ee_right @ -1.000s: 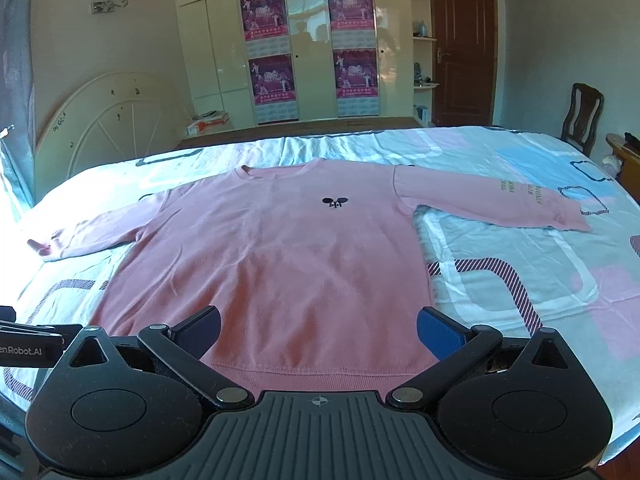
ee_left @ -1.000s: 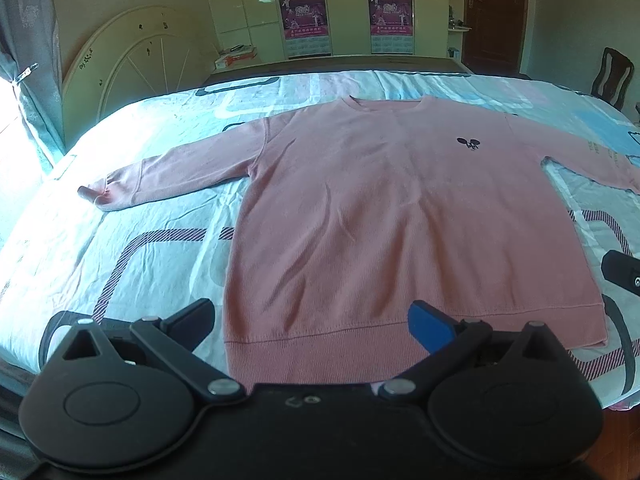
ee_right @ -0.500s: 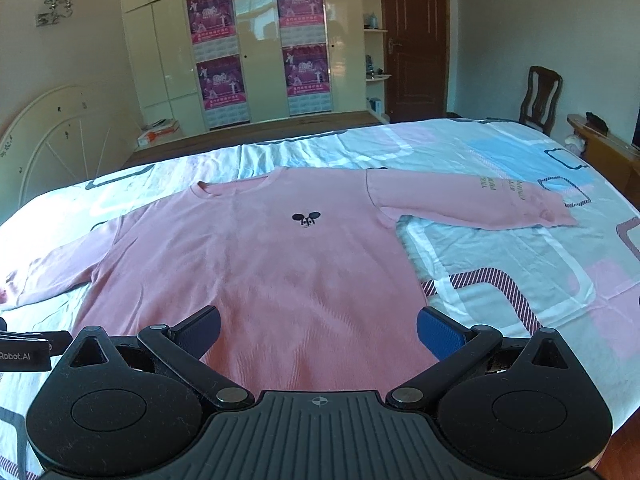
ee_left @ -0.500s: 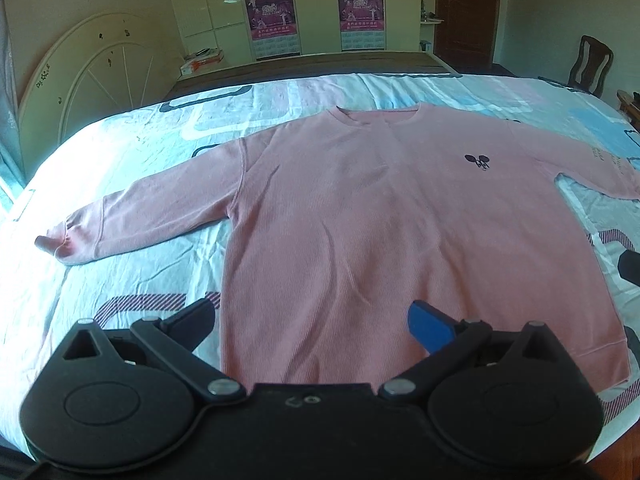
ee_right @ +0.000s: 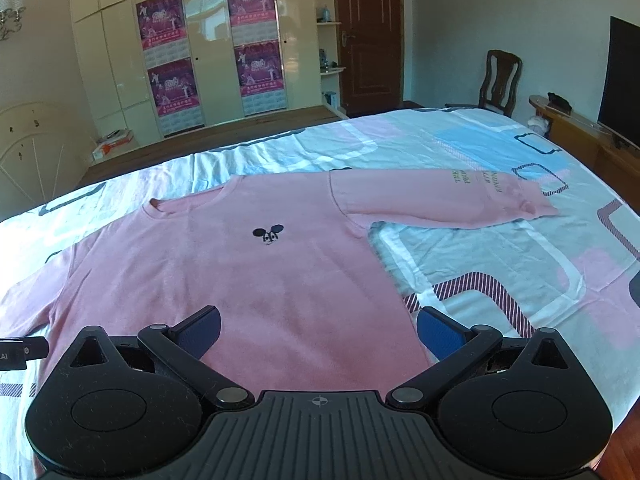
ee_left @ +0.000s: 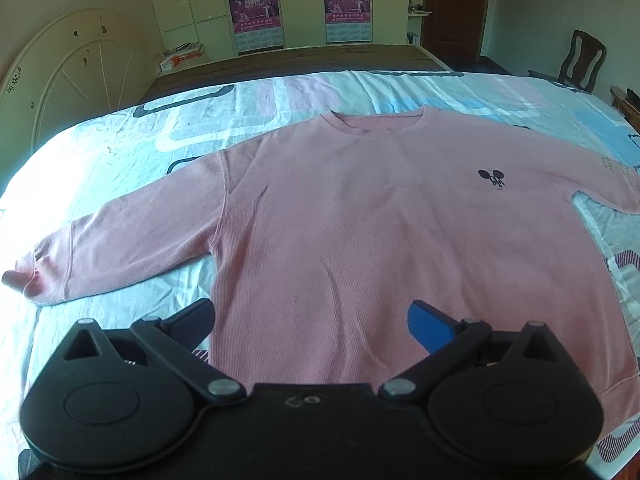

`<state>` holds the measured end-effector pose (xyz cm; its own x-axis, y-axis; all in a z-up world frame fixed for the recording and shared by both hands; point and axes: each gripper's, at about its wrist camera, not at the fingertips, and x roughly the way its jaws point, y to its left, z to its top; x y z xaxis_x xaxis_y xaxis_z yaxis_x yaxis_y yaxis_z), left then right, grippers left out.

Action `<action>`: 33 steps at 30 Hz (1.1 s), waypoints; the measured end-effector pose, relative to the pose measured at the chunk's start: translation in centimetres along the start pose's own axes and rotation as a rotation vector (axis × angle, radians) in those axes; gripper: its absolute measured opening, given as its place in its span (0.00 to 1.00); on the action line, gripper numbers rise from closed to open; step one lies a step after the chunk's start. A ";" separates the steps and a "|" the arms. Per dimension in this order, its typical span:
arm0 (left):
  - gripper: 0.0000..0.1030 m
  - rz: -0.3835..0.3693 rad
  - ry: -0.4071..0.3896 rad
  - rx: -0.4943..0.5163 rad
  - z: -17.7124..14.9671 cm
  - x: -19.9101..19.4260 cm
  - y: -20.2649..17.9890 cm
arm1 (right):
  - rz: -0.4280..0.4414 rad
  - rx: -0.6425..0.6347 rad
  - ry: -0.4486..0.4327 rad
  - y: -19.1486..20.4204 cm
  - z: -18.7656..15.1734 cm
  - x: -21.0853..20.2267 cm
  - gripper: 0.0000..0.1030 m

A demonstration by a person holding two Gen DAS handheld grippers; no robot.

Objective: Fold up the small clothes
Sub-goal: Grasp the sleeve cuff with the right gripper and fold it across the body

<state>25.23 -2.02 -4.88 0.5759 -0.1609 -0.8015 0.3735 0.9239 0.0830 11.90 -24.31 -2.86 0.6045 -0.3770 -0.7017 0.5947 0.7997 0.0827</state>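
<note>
Both cameras now sit farther over the pink sweatshirt point(ee_left: 380, 240), which lies flat on the bed point(ee_right: 500, 264), as the left gripper point(ee_left: 312, 316) and right gripper point(ee_right: 319, 326), jaws wide and empty, advance toward twelve o'clock, so folding has not begun.

A sunlit bedroom: cream wardrobe point(ee_right: 200, 48) with purple posters at twelve o'clock, brown door point(ee_right: 368, 32) and wooden chair point(ee_right: 500, 80) at two o'clock.

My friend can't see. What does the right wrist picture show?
A pink sweatshirt lies flat on a patterned bed sheet, sleeves spread out, with a little black mouse face on its chest. The right claw hangs open over its bottom edge, holding nothing.
</note>
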 end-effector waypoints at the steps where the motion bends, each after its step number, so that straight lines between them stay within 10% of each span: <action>1: 0.99 -0.002 0.003 -0.005 0.2 0.4 -0.2 | -0.001 0.002 0.003 -0.4 0.2 0.5 1.00; 25: 0.96 0.029 0.079 -0.055 7.3 11.2 -12.6 | -0.171 0.204 0.065 -24.4 8.4 16.8 1.00; 29: 0.96 0.042 0.086 -0.045 8.1 12.2 -13.8 | -0.212 0.296 0.089 -28.9 9.2 19.2 0.73; 33: 0.96 0.049 0.095 -0.046 8.5 12.9 -14.2 | -0.238 0.380 0.113 -32.3 9.5 21.1 0.73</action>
<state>33.56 -20.12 -11.39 0.5201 -0.0830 -0.8501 0.3111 0.9453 0.0981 10.50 -62.57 -13.64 0.3791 -0.4591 -0.8034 0.8746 0.4613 0.1491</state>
